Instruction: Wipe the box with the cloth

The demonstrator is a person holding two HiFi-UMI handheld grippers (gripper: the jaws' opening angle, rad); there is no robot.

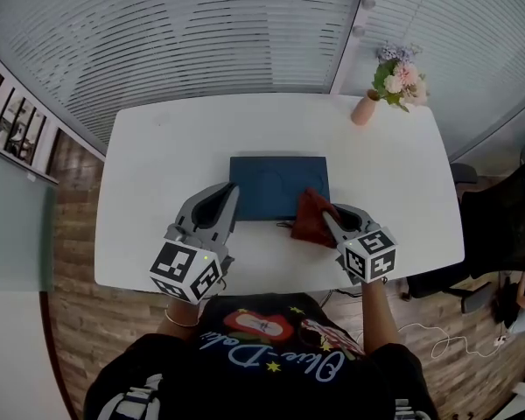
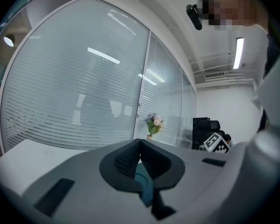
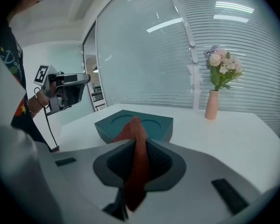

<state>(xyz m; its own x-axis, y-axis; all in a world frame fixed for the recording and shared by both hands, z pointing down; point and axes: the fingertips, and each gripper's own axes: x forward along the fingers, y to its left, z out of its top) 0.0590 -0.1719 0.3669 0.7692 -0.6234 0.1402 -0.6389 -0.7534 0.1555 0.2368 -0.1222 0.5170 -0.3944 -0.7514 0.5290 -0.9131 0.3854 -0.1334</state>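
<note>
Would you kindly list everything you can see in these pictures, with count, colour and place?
table: one, white, centre of the view
box: one, teal, two round recesses on top, mid-table
cloth: one, red, at the box's near right corner
vase: one, pink, table's far right
flowers: one bunch, pink and white, in the vase
chair: one, black, right of the table
left gripper: grey, jaws together, by the box's near left edge
right gripper: grey, shut on the cloth

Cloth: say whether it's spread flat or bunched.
Bunched: the right gripper is shut on the cloth, pinching it into a narrow fold by the box.
</note>
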